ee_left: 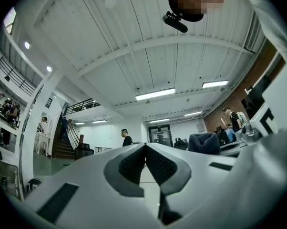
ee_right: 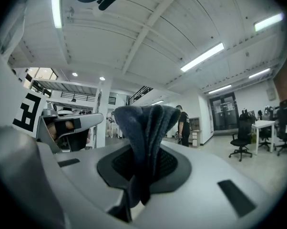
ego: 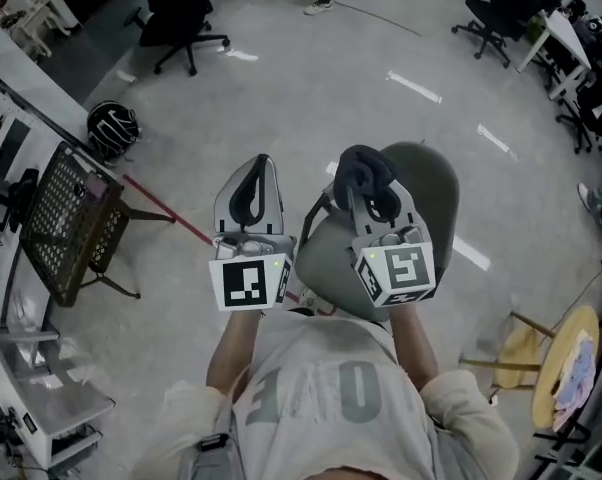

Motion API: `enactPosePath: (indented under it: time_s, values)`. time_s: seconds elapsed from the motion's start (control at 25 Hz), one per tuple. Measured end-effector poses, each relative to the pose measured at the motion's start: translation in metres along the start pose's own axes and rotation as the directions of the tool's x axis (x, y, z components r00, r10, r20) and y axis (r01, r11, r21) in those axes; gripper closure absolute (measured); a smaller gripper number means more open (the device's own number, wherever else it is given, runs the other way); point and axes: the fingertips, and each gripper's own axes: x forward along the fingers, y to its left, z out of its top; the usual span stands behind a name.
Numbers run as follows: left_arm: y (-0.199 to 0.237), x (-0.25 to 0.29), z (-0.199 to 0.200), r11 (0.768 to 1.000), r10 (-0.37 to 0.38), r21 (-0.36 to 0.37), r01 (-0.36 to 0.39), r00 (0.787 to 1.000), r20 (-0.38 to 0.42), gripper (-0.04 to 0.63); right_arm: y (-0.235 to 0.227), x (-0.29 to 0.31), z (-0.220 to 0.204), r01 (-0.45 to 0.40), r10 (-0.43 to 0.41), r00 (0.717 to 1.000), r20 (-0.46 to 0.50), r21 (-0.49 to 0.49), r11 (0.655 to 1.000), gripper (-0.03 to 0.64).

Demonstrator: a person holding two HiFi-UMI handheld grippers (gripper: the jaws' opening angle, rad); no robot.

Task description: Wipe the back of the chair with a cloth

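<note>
A grey-green chair [ego: 433,196] stands on the floor just below my hands in the head view, partly hidden by the right gripper. Both grippers are raised with jaws pointing up toward the ceiling. My right gripper [ego: 371,183] is shut on a dark folded cloth [ee_right: 146,123], which sticks up from between its jaws [ego: 366,168]. My left gripper [ego: 253,183] is shut, pads together with nothing between them [ee_left: 145,149]. The cloth [ee_left: 204,142] also shows at the right of the left gripper view. Neither gripper touches the chair.
A black mesh rack [ego: 66,223] and a dark helmet [ego: 113,128] are at the left, with a red stripe [ego: 171,218] on the floor. Black office chairs [ego: 181,23] stand further off. A round yellow stool [ego: 566,368] with fabric is at the right. People stand further away [ee_right: 184,123].
</note>
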Motion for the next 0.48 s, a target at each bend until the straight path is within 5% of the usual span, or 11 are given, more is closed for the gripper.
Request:
enactPosePath:
  time_s: [0.48]
  values:
    - [0.040,0.038,-0.041,0.997,-0.052,-0.054,0.049,0.997,-0.054,0.580,0.013,0.057,-0.034,0.051,-0.051,0.994,-0.102,-0.003,0.999,0.563]
